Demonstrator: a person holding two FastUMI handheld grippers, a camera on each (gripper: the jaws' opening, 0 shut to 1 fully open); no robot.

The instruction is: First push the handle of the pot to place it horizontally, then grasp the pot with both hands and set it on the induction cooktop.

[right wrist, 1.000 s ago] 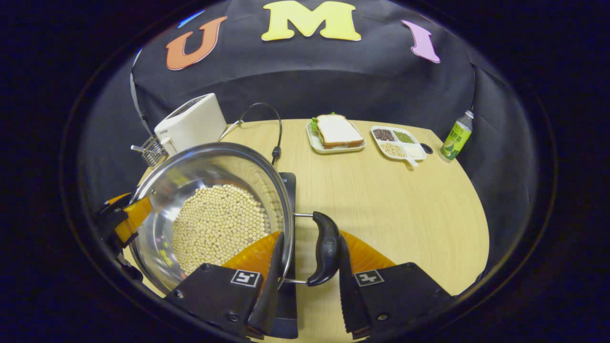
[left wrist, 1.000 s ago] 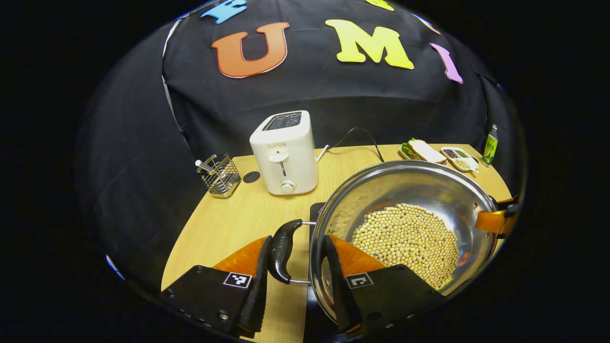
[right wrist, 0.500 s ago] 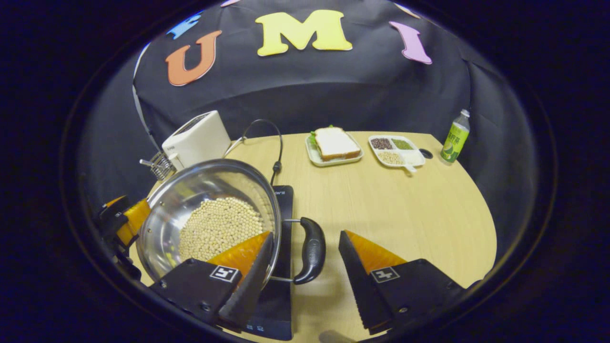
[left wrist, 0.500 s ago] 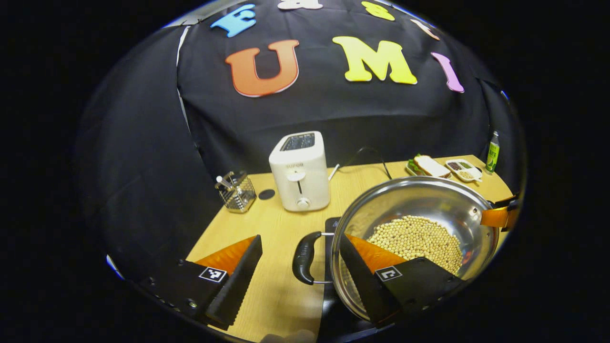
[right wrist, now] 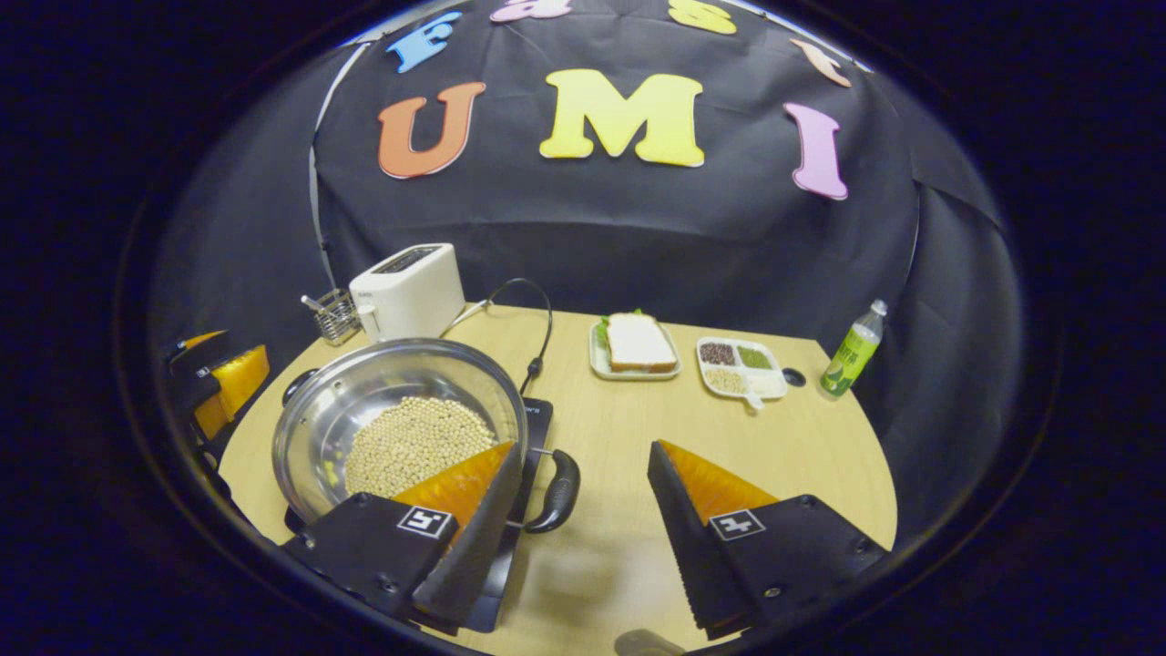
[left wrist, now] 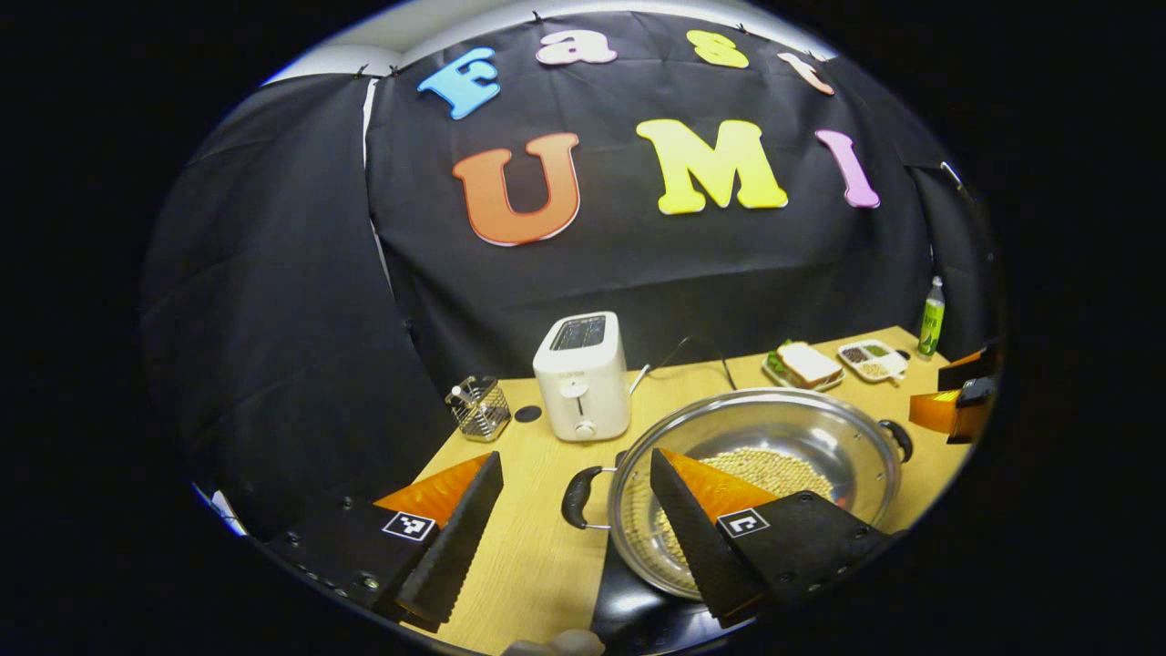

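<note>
- Left tool [left wrist: 574, 519] spread wide, pinching nothing, lower centre of left gripper view.
- Right tool [right wrist: 583, 515] spread too, lower centre of right gripper view.
- Pot [right wrist: 364, 410] of beans sits on induction cooktop [right wrist: 539, 415], left-centre there, on bench [right wrist: 729, 456].

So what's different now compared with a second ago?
Both grippers let go of the pot's handles: the left gripper and right gripper opened and pulled back. The pot of beans stays on the cooktop; toaster and sandwich unmoved.
</note>
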